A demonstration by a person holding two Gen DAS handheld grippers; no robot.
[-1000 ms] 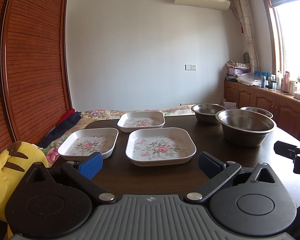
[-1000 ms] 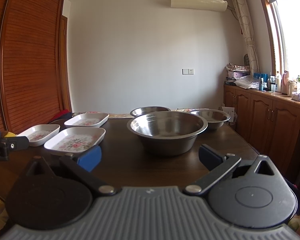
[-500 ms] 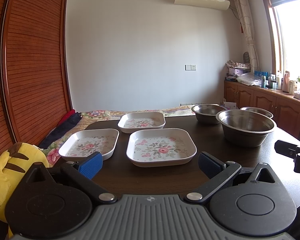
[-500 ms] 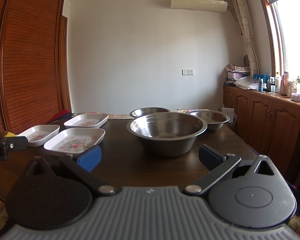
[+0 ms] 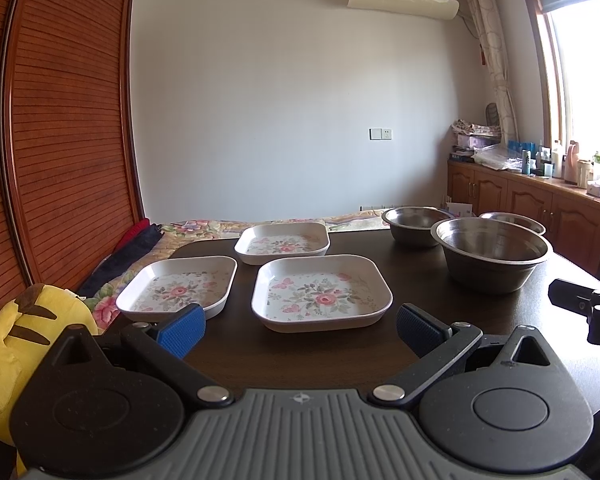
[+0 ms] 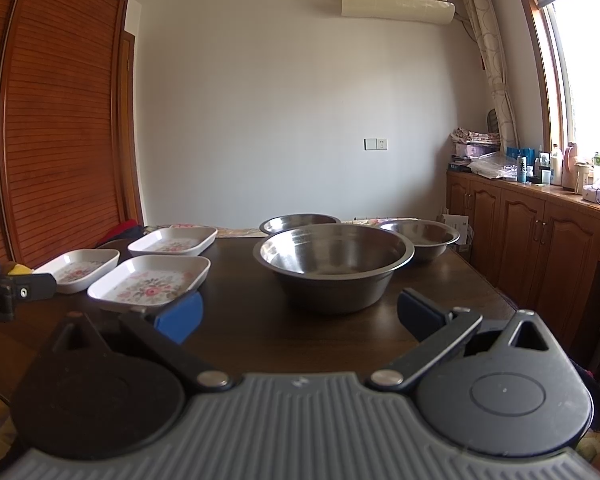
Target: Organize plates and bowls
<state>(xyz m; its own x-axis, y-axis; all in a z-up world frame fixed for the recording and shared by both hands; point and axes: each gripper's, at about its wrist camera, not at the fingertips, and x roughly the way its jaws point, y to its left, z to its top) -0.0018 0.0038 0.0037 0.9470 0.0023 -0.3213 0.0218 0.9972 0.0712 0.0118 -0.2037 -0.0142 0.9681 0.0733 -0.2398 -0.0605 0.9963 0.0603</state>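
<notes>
From the left wrist view, the left gripper [image 5: 298,326] hangs low over the near edge of the table [image 5: 312,356], jaws spread wide and holding nothing; three floral plates lie flat ahead of it, none stacked: the near plate [image 5: 321,292] straight in front, the left plate [image 5: 178,286] just beside it, the far plate [image 5: 282,243] behind them; off to the right stand three steel bowls, the big bowl [image 5: 492,254] nearest, a second bowl [image 5: 414,226] behind it and a third bowl [image 5: 512,222] half hidden by its rim; the other tool shows as a black shape at the right edge; a yellow plush toy [image 5: 28,332] sits off the table at the left.

From the right wrist view, the right gripper [image 6: 298,316] is likewise wide open and empty, squared up to the big bowl [image 6: 334,266], with the second bowl [image 6: 300,223] and third bowl [image 6: 420,237] apart behind it; the plates sit well to the left.

Nothing looks gathered yet, so I take this as the very start, the reach before the first pick; the next move, I judge, calls for one gripper to drop to a rim, a plate's edge for the left or a smaller bowl's lip for the right, close on it thinly, then lift it over its neighbour to nest; steel rims may slip.
</notes>
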